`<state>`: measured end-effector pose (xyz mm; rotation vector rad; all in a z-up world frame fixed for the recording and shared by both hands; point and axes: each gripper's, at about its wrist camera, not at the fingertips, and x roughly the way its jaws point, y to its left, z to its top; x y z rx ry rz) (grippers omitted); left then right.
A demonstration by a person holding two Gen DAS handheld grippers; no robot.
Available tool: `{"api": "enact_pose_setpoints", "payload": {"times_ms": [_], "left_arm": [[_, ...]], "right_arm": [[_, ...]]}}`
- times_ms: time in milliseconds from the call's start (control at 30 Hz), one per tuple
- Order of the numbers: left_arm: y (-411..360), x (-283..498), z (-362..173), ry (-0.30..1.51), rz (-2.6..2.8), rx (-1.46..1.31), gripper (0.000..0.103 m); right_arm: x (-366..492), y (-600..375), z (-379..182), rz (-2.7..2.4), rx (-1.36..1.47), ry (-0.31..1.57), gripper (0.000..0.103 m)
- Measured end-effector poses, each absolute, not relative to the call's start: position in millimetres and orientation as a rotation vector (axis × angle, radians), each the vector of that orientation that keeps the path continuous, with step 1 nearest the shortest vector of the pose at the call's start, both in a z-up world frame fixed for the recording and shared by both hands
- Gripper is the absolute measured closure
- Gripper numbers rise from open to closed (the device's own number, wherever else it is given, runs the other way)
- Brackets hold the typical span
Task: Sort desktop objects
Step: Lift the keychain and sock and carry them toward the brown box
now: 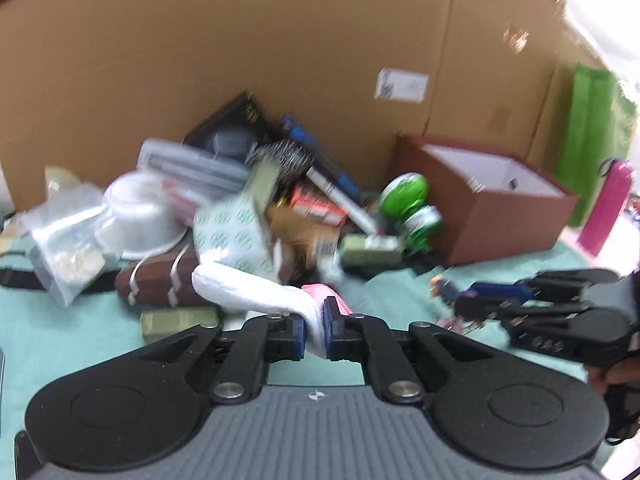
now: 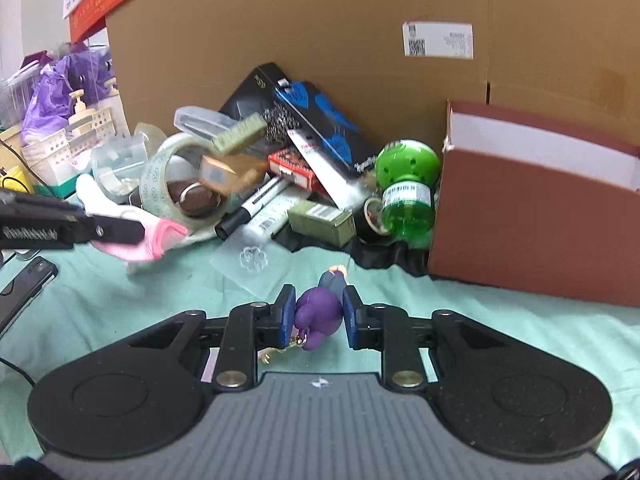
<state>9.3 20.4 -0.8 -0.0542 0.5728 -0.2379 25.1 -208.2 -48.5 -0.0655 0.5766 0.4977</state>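
My left gripper (image 1: 315, 328) is shut on a white and pink sock (image 1: 256, 286), pulling it out of the pile; it also shows in the right wrist view (image 2: 136, 236) with the sock (image 2: 160, 236) hanging from it. My right gripper (image 2: 316, 314) is shut on a small purple figurine keychain (image 2: 318, 312) just above the green cloth; it also appears in the left wrist view (image 1: 452, 296). A brown open box (image 2: 532, 216) with a white inside stands at the right. The left wrist view is blurred by motion.
A pile sits against the cardboard wall (image 2: 320, 20): tape roll (image 2: 168, 184), black marker (image 2: 252, 208), green bottle (image 2: 406, 188), olive boxes (image 2: 322, 218), black and blue boxes (image 2: 320, 116). A phone (image 2: 24, 284) lies at the left. A pink bottle (image 1: 608, 208) stands at the right.
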Motion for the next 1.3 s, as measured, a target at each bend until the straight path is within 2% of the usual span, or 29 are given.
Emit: {"api": "enact_pose_setpoints", "payload": {"times_ms": [300,667,1067,1300], "left_arm": [[1,4,51,0.43,-0.372,-0.086,0.096],[-29,31,85,0.396,-0.505,-0.127,0.096],[-96,67,126,0.345,-0.683,-0.103,0.096],[-141,107,131,0.341,-0.707,-0.09,0.096]], "right_arm": [[14,-222,-35,0.485,-0.047,0.527,0.08],[1,-250,-8,0.464,-0.007,0.427,0.08],[4,-300,55,0.352,-0.025,0.239,0.08],[30,-330,98,0.267,-0.04,0.168,0.079]]}}
